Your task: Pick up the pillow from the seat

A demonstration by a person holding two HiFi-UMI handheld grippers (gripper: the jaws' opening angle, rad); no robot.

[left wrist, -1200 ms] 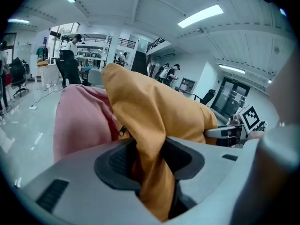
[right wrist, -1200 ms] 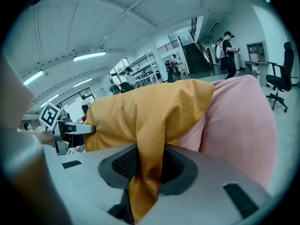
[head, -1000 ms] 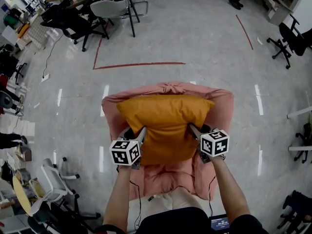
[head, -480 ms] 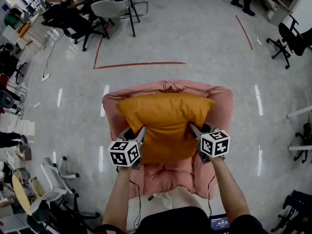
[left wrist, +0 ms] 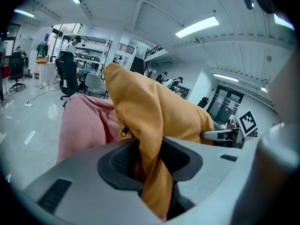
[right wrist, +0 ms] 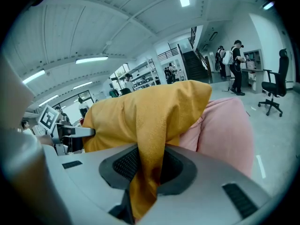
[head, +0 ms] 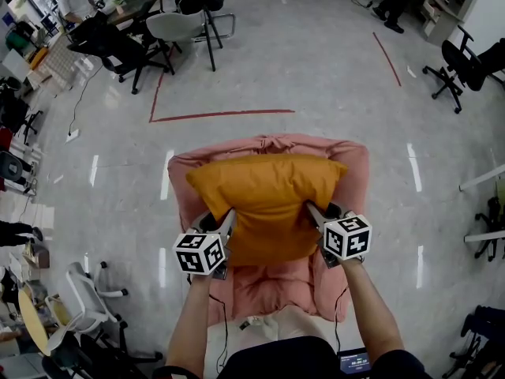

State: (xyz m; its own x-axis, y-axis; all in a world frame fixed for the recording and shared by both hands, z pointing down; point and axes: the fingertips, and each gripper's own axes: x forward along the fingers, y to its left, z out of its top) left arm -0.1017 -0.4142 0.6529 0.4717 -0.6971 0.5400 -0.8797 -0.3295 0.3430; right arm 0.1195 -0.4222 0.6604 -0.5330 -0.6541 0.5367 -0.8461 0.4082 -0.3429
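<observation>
An orange pillow point(head: 268, 200) hangs over the seat of a pink armchair point(head: 353, 172), held up by its two lower corners. My left gripper point(head: 228, 217) is shut on the pillow's left corner. In the left gripper view the orange fabric point(left wrist: 154, 125) runs down between the dark pads of that gripper point(left wrist: 150, 162). My right gripper point(head: 314, 211) is shut on the right corner. The right gripper view shows the fabric point(right wrist: 150, 125) pinched between that gripper's point(right wrist: 146, 167) pads. The pink seat cushion point(head: 272, 279) shows below the pillow.
The armchair stands on a shiny grey floor with red tape lines point(head: 221, 114) behind it. Office chairs point(head: 189, 14) and desks stand at the far left, and more chairs point(head: 461, 65) at the right. A white chair point(head: 83, 287) is near left. People stand in the background.
The head view has tilted slightly. Both grippers keep their hold on the pillow's corners and have barely moved.
</observation>
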